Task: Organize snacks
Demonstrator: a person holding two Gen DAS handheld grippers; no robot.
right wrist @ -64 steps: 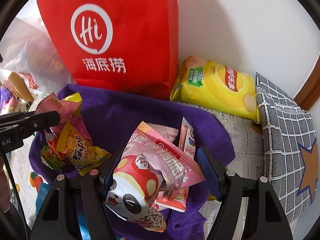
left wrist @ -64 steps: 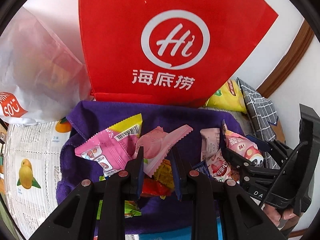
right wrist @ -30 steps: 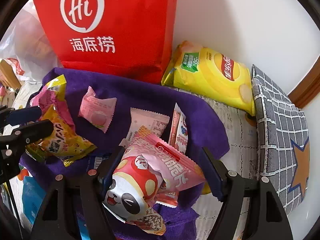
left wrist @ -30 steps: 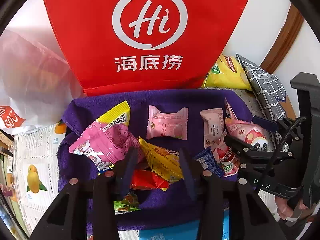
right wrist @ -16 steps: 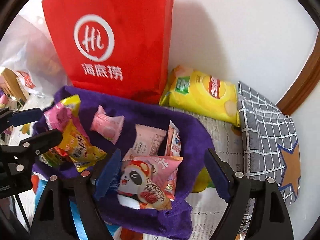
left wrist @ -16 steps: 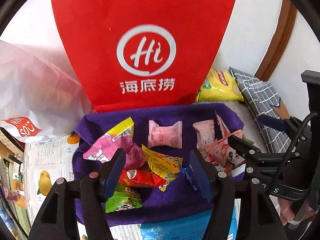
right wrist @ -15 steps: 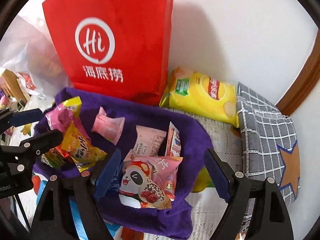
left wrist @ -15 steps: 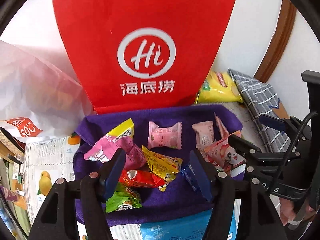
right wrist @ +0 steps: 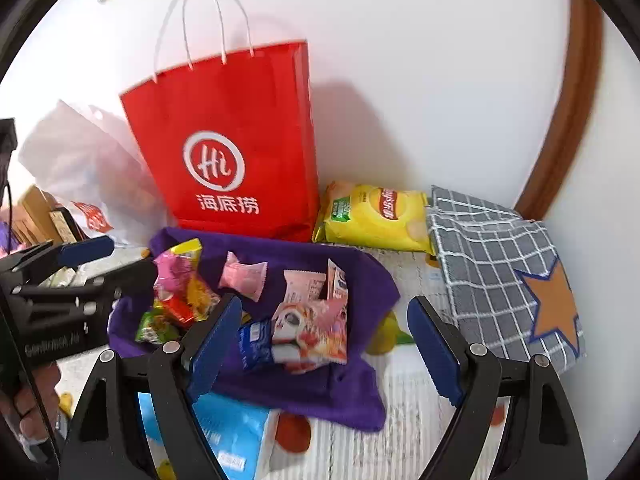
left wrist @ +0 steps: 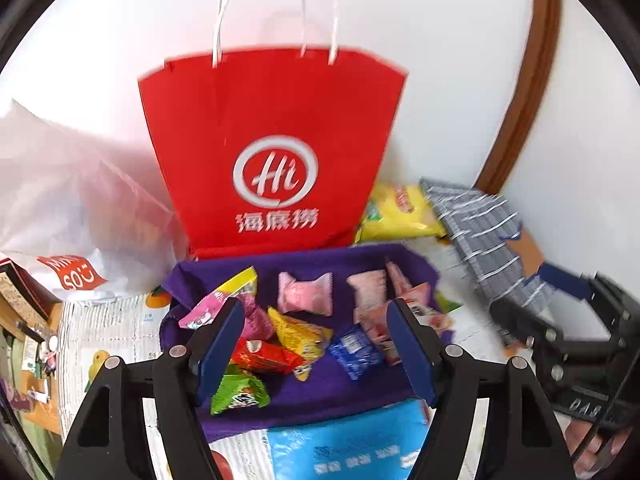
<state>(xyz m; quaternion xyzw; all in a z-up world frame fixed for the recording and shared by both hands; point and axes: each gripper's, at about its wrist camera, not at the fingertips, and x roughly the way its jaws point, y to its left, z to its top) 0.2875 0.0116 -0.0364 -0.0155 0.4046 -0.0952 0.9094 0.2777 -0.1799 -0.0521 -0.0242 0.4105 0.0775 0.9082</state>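
Observation:
Several snack packets lie on a purple cloth (left wrist: 320, 392) (right wrist: 340, 392): a pink candy (left wrist: 306, 294) (right wrist: 244, 276), a yellow packet (left wrist: 300, 332), a red packet (left wrist: 260, 358), a green packet (left wrist: 238, 394), a blue packet (left wrist: 354, 350) and a pink panda packet (right wrist: 310, 330). My left gripper (left wrist: 316, 348) is open and empty, held back above the cloth's near edge. My right gripper (right wrist: 322, 350) is open and empty, above the panda packet.
A red paper bag (left wrist: 272, 152) (right wrist: 228, 144) stands against the wall behind the cloth. A yellow chip bag (right wrist: 376, 218) and a grey checked pouch (right wrist: 504, 276) lie at the right. A white plastic bag (left wrist: 60, 216) is at the left. A blue pack (left wrist: 348, 444) lies in front.
Both grippers let go of their packets, opened wide and pulled back and up. The pink candy and the panda packet now lie on the cloth.

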